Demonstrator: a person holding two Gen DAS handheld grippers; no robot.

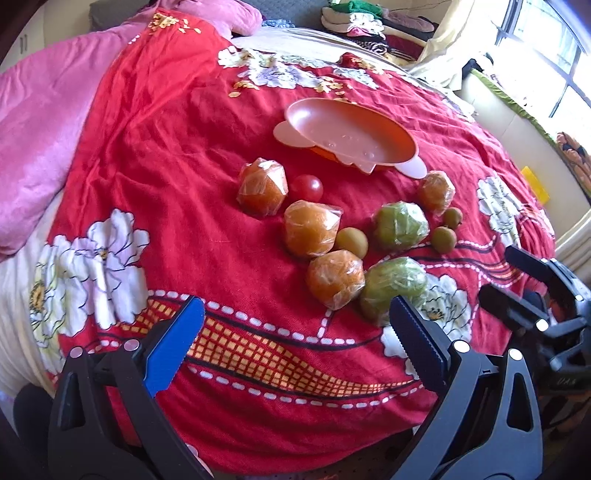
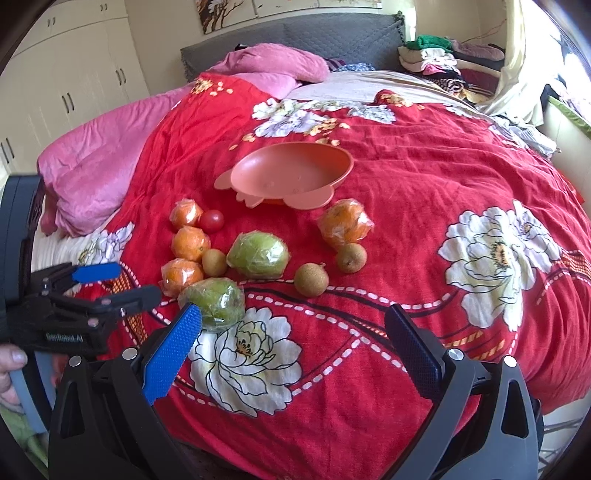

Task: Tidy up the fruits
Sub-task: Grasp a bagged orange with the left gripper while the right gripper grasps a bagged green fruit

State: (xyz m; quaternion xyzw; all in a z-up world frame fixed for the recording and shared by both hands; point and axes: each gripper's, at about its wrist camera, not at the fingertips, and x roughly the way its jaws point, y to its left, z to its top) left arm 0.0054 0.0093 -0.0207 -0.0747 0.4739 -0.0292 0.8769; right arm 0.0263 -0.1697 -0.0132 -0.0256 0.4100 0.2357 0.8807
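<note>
An orange plastic bowl sits empty on the red floral bedspread. In front of it lie several plastic-wrapped oranges, two wrapped green fruits, a red tomato and three small brown fruits. My left gripper hovers open just short of the nearest orange and green fruit, holding nothing. My right gripper is open over a white flower print, with the near green fruit by its left finger.
A pink quilt lies bunched at the left. Folded clothes are piled at the bed's far right. The other gripper shows at each view's edge, and a hand holds the left one.
</note>
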